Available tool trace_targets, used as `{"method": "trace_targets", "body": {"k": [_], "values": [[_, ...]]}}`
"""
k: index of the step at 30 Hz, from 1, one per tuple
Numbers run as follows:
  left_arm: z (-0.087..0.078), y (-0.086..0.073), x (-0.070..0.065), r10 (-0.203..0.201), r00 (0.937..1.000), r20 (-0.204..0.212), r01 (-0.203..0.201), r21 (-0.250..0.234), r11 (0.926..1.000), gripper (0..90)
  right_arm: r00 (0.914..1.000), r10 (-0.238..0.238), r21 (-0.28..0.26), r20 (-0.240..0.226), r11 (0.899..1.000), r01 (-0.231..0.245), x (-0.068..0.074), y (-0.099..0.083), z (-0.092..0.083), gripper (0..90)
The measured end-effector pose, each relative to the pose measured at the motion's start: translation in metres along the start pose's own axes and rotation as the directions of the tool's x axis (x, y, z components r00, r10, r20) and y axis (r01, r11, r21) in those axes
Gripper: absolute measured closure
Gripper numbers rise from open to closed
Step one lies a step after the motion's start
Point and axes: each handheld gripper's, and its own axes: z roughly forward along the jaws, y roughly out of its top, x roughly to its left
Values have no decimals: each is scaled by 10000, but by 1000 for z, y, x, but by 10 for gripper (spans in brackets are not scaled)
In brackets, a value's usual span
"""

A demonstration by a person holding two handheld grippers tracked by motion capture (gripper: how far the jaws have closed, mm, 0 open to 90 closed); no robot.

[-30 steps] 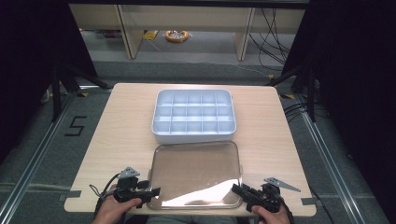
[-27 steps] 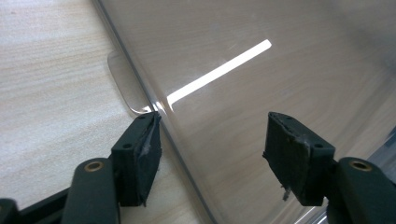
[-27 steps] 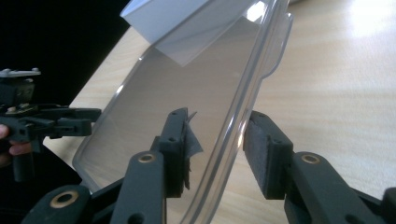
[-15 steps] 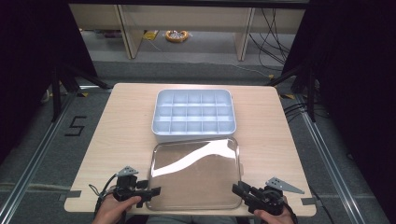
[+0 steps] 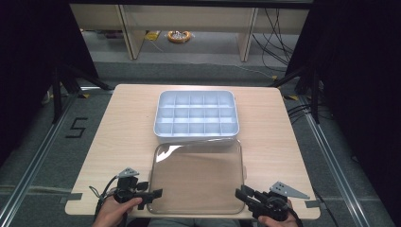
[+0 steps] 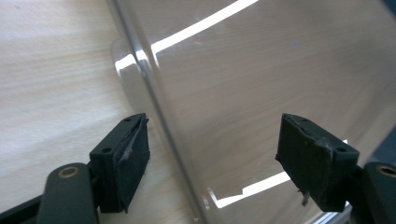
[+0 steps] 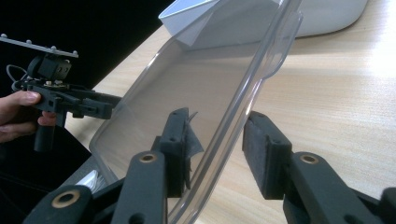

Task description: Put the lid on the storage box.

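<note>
Straddling the clear lid's (image 5: 196, 177) edges with both grippers' jaws agape, nothing clamped, compartment box (image 5: 196, 117) uncovered.

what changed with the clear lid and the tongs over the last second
The clear plastic lid shifted forward: its far edge now reaches the white compartment tray, and the glare on it moved from the near edge to the far left corner. The left tongs and right tongs stayed at its near corners, jaws open astride the rim. The tray and the light wooden table did not move.
</note>
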Motion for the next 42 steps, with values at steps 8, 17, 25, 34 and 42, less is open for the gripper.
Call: {"method": "trace_targets", "body": {"k": [8, 17, 25, 34, 42], "values": [[0, 1, 1, -209, 9997, 126, 209, -8, 9998, 203, 9994, -324, -6, -98, 9995, 324, 0, 0, 0, 639], [-3, 0, 5, -577, 9973, 461, 580, -53, 9983, 456, 9999, 19, 184, 158, 9998, -22, -6, -1, -2, 655], [-12, 1, 0, 104, 9997, 208, -91, -636, 9979, 578, 9967, 436, 376, 677, 9982, -462, -9, -2, -1, 679], [-18, 3, -5, 454, 9989, 141, -437, -1067, 9933, 611, 9898, 574, 659, 1300, 9956, -664, -7, -3, 3, 672], [-25, 14, -9, 703, 9975, -96, -710, -1652, 9837, 620, 9899, 379, 744, 1367, 9961, -484, -9, -1, 7, 669]]}}
